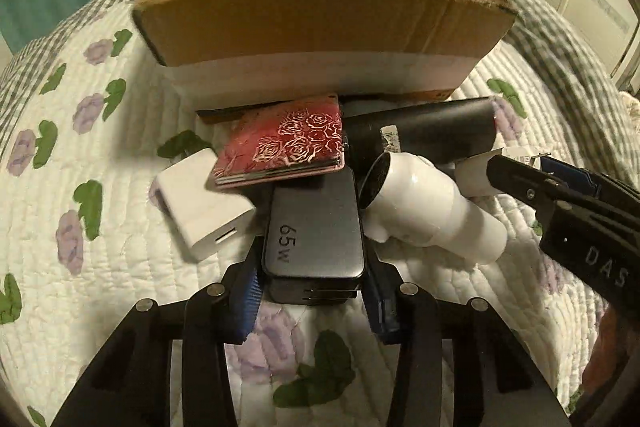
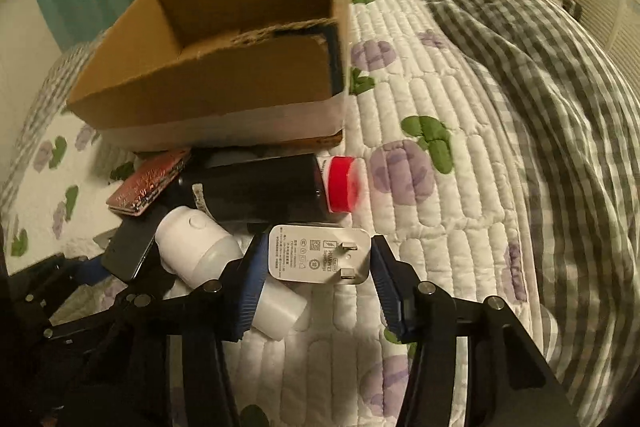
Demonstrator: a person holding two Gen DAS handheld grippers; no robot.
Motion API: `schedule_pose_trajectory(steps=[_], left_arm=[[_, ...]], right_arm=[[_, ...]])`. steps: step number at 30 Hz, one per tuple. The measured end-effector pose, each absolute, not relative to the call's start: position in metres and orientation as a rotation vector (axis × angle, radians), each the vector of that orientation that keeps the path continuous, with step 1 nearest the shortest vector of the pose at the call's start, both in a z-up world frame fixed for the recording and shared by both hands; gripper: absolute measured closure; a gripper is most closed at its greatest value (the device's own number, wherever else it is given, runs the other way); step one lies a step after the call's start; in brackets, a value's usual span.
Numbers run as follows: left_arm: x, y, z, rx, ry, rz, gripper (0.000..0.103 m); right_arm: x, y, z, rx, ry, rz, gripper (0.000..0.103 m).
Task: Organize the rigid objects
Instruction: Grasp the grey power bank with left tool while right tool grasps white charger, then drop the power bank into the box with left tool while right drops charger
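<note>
Here, on the quilted bed (image 1: 100,267), a heap of rigid items lies just in front of an open cardboard box (image 1: 320,23). Left gripper (image 1: 314,291): jaws closed on the grey 65W charger (image 1: 316,227), blue pads pressed to both its sides. The charger's far end sits under a red rose-patterned wallet (image 1: 284,143). White adapter (image 1: 200,203) lies just left of the charger; a white handheld device (image 1: 428,211) lies just right, touching it.

Right gripper (image 2: 316,267): jaws gripping a white Huawei plug (image 2: 320,253), prongs facing the camera. Behind it a black cylinder (image 2: 260,187) lies on its side against the box base, with a red-capped bottle (image 2: 342,183) at its right end. Grey checked blanket (image 2: 540,107) is bunched to the right. Both grippers are close together over the heap.
</note>
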State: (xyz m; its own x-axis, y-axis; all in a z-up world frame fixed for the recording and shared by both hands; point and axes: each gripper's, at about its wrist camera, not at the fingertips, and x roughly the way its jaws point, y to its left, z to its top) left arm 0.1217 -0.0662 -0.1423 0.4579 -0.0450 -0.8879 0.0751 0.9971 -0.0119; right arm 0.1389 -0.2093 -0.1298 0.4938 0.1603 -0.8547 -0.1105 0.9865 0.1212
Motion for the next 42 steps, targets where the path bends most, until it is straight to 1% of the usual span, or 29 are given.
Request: schedule_pose_trajectory(steps=[9,11,15,18,22,27,30,34,38,42], left_arm=[[0.077,-0.051,-0.114,0.033,1.052,-0.068,0.06],[0.078,-0.041,-0.106,0.026,1.031,-0.061,0.06],[0.064,-0.033,-0.07,-0.044,0.952,-0.076,0.06],[0.068,-0.033,-0.042,-0.046,0.901,-0.087,0.06],[0.077,-0.035,-0.003,-0.051,0.811,-0.098,0.06],[0.111,-0.04,0.032,-0.027,0.733,-0.094,0.06],[0.14,-0.042,0.037,0.004,0.719,-0.09,0.06],[0.179,-0.044,0.027,0.016,0.724,-0.079,0.06],[0.221,-0.048,0.003,0.035,0.757,-0.072,0.06],[0.256,-0.05,-0.034,0.04,0.827,-0.069,0.06]], right_arm=[[0.125,-0.221,-0.095,0.034,0.991,0.164,0.053],[0.119,-0.218,-0.085,0.013,0.974,0.175,0.053],[0.105,-0.21,-0.063,-0.013,0.937,0.192,0.053],[0.102,-0.208,-0.039,-0.019,0.897,0.208,0.053],[0.104,-0.203,0.005,-0.047,0.809,0.231,0.053],[0.126,-0.195,0.045,-0.093,0.729,0.245,0.053],[0.153,-0.191,0.057,-0.088,0.708,0.266,0.053],[0.195,-0.183,0.053,-0.081,0.708,0.292,0.053],[0.233,-0.178,0.035,-0.082,0.724,0.304,0.053],[0.268,-0.177,0.008,-0.074,0.746,0.303,0.053]])
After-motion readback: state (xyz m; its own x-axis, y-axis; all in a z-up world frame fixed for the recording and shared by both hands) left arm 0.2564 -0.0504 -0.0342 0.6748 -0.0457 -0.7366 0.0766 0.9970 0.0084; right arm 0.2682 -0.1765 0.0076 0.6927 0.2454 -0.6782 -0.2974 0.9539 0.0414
